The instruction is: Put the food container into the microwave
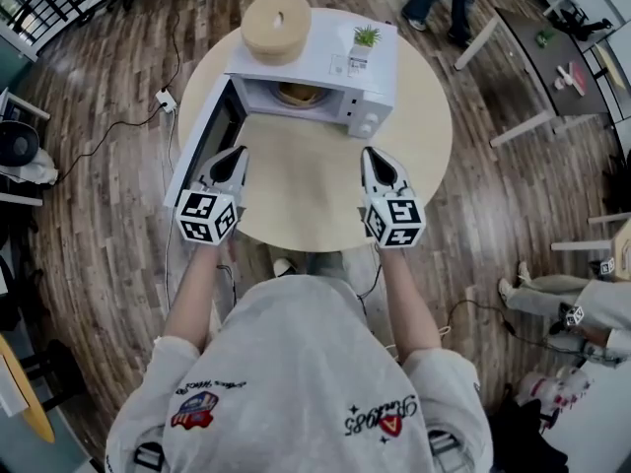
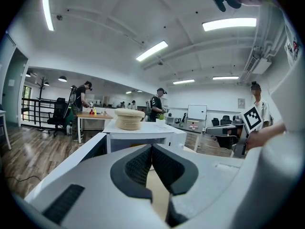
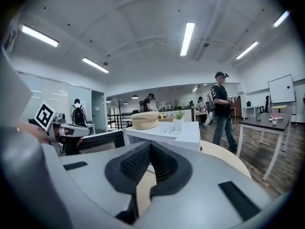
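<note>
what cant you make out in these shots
- Food container: the head view shows only a sliver of it under the microwave roof. In the gripper views the shut left gripper and right gripper cover most of the cavity.
- Sticker on the microwave top: its print is too small in every view.
- Control panel: seen steeply from above in the head view, so the dials are unreadable.
</note>
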The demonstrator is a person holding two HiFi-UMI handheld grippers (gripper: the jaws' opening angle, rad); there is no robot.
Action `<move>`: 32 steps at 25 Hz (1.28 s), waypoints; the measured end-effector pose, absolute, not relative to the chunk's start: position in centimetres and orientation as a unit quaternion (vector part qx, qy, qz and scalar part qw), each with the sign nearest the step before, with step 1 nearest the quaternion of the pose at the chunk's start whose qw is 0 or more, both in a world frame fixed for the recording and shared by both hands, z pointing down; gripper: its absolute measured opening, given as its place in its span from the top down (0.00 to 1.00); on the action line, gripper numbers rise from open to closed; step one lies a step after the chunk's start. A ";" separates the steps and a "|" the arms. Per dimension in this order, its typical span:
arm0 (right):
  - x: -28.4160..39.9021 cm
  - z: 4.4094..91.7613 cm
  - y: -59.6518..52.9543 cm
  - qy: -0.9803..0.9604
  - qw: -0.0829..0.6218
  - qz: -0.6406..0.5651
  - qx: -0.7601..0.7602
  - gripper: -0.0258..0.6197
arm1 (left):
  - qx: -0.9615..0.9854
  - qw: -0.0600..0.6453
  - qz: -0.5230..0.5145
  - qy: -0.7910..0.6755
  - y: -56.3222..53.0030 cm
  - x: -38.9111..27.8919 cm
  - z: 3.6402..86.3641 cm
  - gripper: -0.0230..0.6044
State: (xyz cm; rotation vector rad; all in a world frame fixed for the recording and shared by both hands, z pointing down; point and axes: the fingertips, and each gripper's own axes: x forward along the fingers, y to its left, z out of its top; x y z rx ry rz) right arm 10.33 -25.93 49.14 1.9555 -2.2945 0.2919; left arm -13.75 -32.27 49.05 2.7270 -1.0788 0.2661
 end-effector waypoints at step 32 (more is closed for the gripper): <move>7.2 48.8 -22.9 -0.769 0.060 0.086 0.630 0.95 | 0.922 0.102 0.075 -0.366 -30.1 -15.0 48.6 0.96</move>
